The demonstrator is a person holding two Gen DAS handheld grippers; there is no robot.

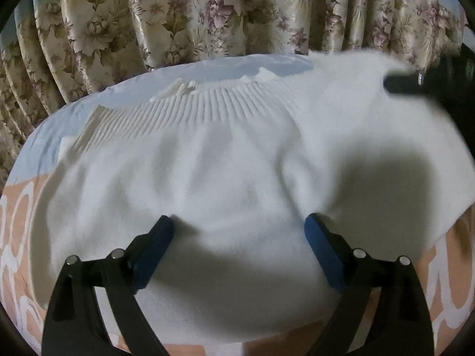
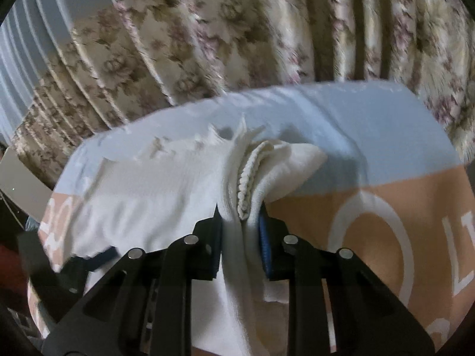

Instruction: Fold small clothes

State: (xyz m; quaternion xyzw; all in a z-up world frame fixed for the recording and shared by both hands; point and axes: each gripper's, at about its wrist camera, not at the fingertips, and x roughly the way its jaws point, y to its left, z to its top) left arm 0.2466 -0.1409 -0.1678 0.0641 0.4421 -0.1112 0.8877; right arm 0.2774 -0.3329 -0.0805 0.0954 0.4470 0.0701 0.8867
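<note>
A: Where is the white sweater (image 1: pixel 225 160) lying?
B: On the bed sheet (image 2: pixel 371 148). The right hand-held gripper (image 2: pixel 240 225) is pinching its bunched edge; the left hand-held gripper (image 1: pixel 239 228) is hovering wide over it.
A: Next?
B: Probably carrying that edge across, mid-fold.

Floral curtains (image 1: pixel 207 14) hang in deep pleats behind my work surface, cream cloth printed with olive leaves and mauve blossoms, filling the upper part of both wrist views. At the far left of my right wrist view, a pale blue-grey pleated drape (image 2: pixel 44 23) hangs beside them. Below, a bedsheet (image 2: pixel 386 136) covers the surface I work over, light blue along its far edge and peach nearer me, with large white lettering (image 2: pixel 371 237) printed on the peach band. Light falls from above and behind, casting soft dark shadows (image 1: pixel 386 184) forward.
</note>
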